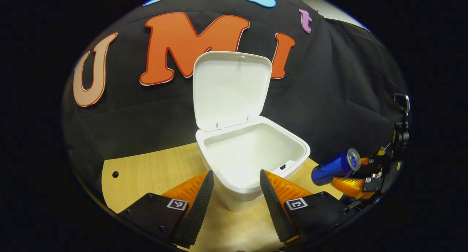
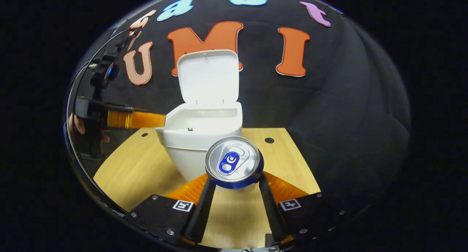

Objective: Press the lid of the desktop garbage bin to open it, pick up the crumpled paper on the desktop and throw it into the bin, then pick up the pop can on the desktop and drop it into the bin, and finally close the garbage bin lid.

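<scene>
Right gripper view: my right gripper (image 2: 234, 179) clamps the can (image 2: 234, 162) between both fingers, top toward the camera, lifted above the table (image 2: 128, 171) just before the bin (image 2: 199, 129). Its lid (image 2: 208, 78) stands upright. My left gripper (image 1: 234, 182) is wide open, holding nothing, fingers flanking the bin's near rim.

Recording booth — a black cloth wall (image 1: 329, 98) hangs behind a pale wooden table (image 1: 146, 171) with drilled holes (image 2: 269, 140) near its edges.
</scene>
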